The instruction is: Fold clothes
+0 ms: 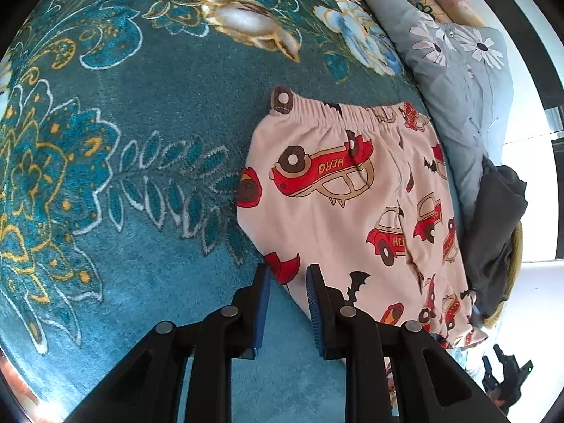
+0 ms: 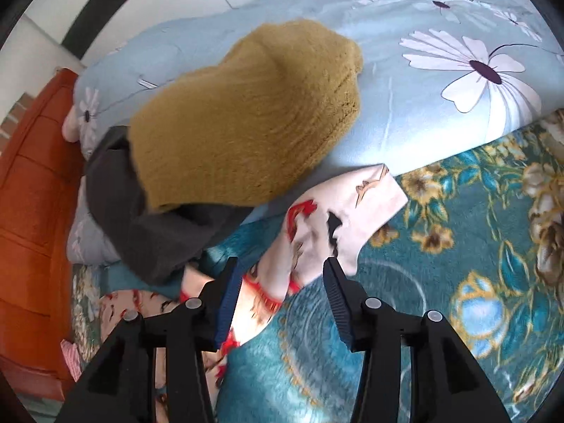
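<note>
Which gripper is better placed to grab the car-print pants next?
Left gripper: jaws open right at the pants' edge. Right gripper is open above a raised pants corner, beside the sweater.

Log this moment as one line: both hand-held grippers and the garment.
left hand-held gripper: open, over pants' edge | right hand-held gripper: open, nothing gripped | printed pants: flat on teal blanket

Soft cloths on a plush bed

Teal blanket fuzzy pile; pink trousers smooth matt cotton; mustard sweater coarse knit; headboard glossy orange wood; quilt smooth.
</note>
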Tool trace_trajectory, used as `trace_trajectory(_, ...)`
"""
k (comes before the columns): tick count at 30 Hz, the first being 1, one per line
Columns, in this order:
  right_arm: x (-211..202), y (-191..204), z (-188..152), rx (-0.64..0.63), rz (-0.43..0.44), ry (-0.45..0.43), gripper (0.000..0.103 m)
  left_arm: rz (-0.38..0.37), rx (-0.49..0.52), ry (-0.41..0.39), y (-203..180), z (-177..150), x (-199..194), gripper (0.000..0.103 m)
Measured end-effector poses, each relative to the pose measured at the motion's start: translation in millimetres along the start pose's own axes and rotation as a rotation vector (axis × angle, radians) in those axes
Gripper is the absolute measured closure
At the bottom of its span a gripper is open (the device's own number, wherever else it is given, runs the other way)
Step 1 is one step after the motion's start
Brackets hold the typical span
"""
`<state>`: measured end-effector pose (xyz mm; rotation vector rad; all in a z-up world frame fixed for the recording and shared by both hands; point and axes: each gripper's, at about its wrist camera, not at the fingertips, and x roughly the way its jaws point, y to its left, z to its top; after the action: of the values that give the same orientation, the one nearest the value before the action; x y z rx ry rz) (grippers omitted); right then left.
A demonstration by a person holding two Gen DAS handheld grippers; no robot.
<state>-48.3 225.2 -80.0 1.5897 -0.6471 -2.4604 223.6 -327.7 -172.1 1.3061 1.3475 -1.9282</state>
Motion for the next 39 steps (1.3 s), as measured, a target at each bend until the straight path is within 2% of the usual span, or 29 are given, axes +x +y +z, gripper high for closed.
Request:
trace_trajectory(4, 3.4, 7.4, -39.9, -0.072, 0.014, 0.096, 0.054, -0.023, 0.001, 0.0, 0.3, -2.6, -3.5, 0.079)
trace_trajectory(10, 38.5, 33.1, -117.6, -0.191, -0.016, 0.268, 0.054, -0.041, 0.007, 0.002, -0.5, -7.0, -7.6, 0.079)
trace_trajectory(12, 49.1, 40.1, -130.9, -0.223, -0.029, 0.303, 0.054, -0.04, 0.007, 0.003, 0.9, -7.5, -8.5, 0.079)
trace_trajectory(15, 61.8, 48.2, -135.6, -0.218, -0.017, 0.321, 0.054, -0.037, 0.0, 0.007, 2.4, -7.2, -6.3, 0.078)
trace_trajectory(22, 67.0, 58.5, -132.3, -0.124, 0.103, 0.311, 0.054, -0.03, 0.003, 0.02, 2.3, -6.4, 0.4, 0.077)
trace_trajectory(25, 76.0, 57.6, -132.3, -0.082, 0.111, 0.333, 0.054, -0.033, 0.005, 0.027, 0.6, -5.4, 3.5, 0.077)
trace_trajectory(26, 79.1, 55.2, -133.2, -0.062, 0.114, 0.341, 0.06, -0.034, 0.007, 0.029, -0.1, -5.3, 4.0, 0.077)
trace_trajectory(27, 82.2, 52.8, -134.1, -0.041, 0.117, 0.35, 0.075, -0.035, 0.008, 0.031, -0.5, -5.4, 4.1, 0.077)
trace_trajectory(29, 83.7, 49.4, -134.5, 0.022, 0.162, 0.353, 0.093, -0.038, 0.007, 0.033, -0.3, -5.6, 4.0, 0.077)
trace_trajectory(31, 79.6, 50.8, -133.2, 0.068, 0.224, 0.348, 0.095, -0.043, 0.0, 0.031, 1.4, -5.3, 2.9, 0.077)
trace_trajectory(34, 72.0, 73.9, -118.6, 0.033, 0.272, 0.354, 0.097, -0.058, -0.008, 0.02, 3.8, -4.7, -1.4, 0.077)
trace_trajectory(39, 11.8, 67.8, -122.5, -0.027, 0.329, 0.359, 0.097, -0.092, -0.021, 0.005, 6.9, -3.5, -7.3, 0.077)
